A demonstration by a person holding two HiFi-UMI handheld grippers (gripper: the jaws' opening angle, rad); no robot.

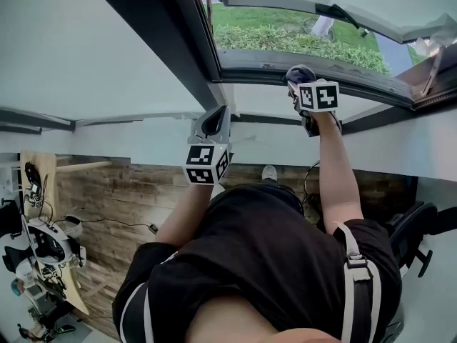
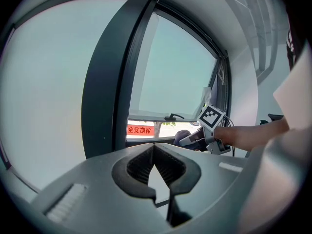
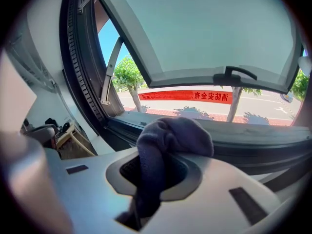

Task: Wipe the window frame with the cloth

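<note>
Cloth [image 3: 170, 135], clamped in right gripper [image 1: 300, 77] (left gripper [image 2: 155, 152] closed, empty), seems mid-wipe on window frame [image 1: 257, 58] at one o'clock; next, press sideways.

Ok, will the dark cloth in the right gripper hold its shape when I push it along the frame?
Probably not: the cloth bulges and droops over the right gripper, so it looks soft and floppy. It likely squashes flat against the window frame. Its matte folds suggest drag, not slip.

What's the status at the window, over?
Right gripper shut on cloth, up at the lower window frame. Left gripper shut, empty, off the frame. Nothing seen blocking.
</note>
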